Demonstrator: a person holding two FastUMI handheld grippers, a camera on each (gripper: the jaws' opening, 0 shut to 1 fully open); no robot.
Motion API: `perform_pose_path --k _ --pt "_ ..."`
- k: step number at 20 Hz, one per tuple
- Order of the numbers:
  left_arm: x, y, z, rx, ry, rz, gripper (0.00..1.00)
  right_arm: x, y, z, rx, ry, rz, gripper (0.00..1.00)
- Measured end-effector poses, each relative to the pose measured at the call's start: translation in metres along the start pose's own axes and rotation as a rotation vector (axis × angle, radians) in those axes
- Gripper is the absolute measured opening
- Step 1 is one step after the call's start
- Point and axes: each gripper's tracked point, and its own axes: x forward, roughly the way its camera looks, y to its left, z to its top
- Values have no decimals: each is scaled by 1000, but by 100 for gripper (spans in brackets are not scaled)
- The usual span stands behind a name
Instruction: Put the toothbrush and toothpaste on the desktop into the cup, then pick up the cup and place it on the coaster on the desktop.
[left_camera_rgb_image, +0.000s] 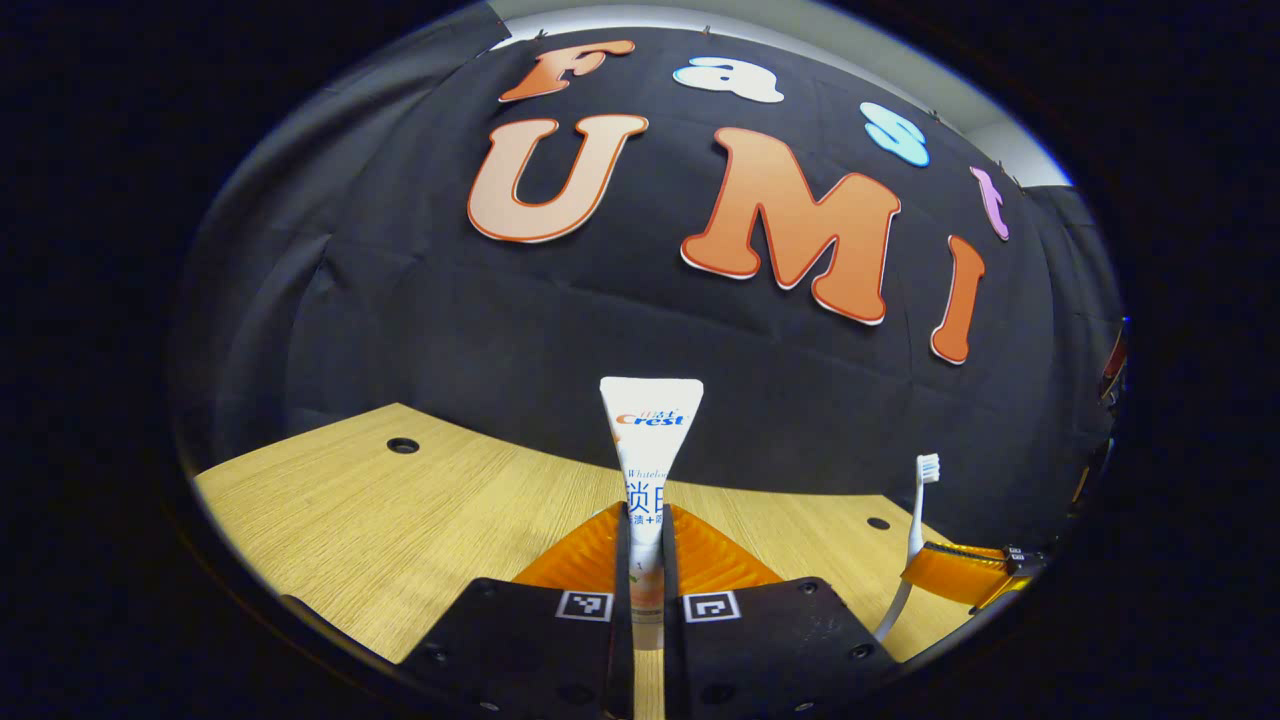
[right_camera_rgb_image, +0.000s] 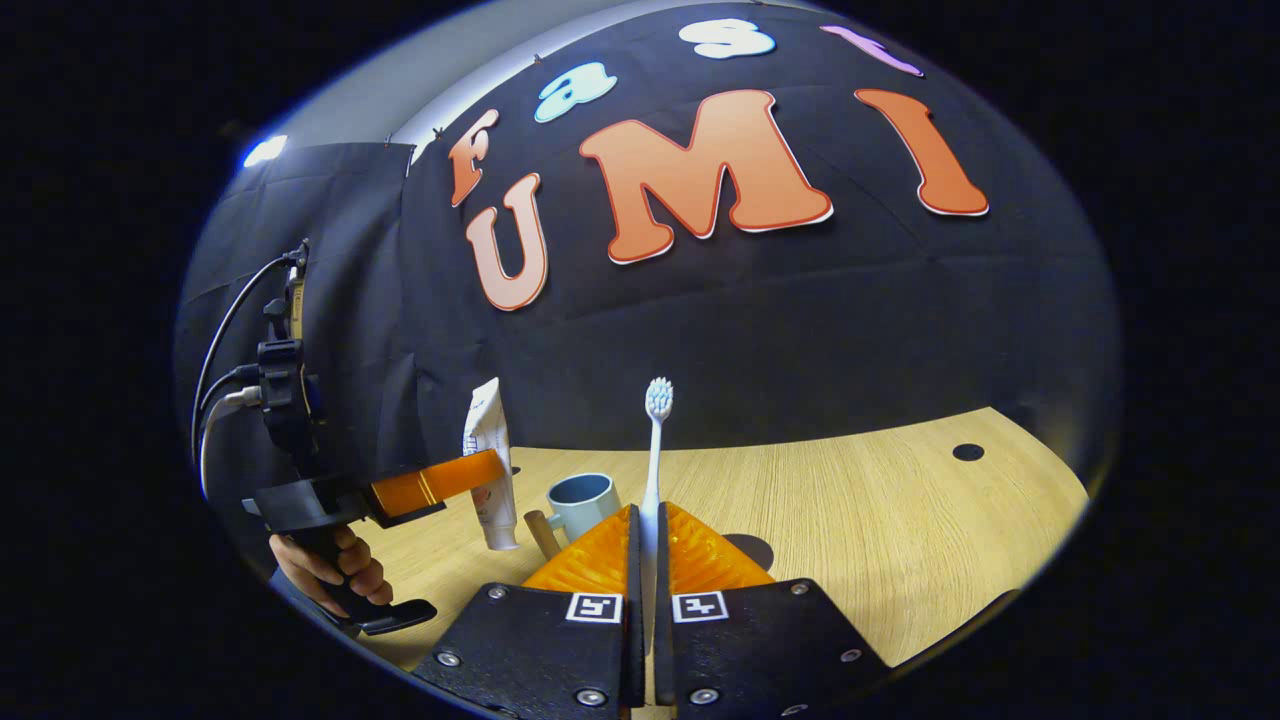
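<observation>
White toothpaste (left_camera_rgb_image: 648, 450) upright, clamped between left fingers (left_camera_rgb_image: 621, 545); toothbrush (right_camera_rgb_image: 655, 450) likewise between right fingers (right_camera_rgb_image: 632, 545)

We read "Crest" on the toothpaste tube (left_camera_rgb_image: 650, 440), w/ "White…" script below & Chinese chars we can't make out; square coded tags (left_camera_rgb_image: 585, 605) sit on gripper fingers.

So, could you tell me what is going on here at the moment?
A person holds a gripper in each hand. The left gripper is shut on the toothpaste tube, held upright above the wooden desktop. The right gripper is shut on the toothbrush, bristles up. The blue cup stands empty on the desktop, so nothing is in it yet.
</observation>
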Motion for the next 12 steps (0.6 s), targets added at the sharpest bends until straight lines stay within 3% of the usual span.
perform_pose_path --k 7,12 --pt "33 -12 36 33 -157 -11 11 10 -17 13 5 -52 -35 4" --pt "70 -4 17 26 -178 13 11 10 -21 25 10 -109 -30 4"
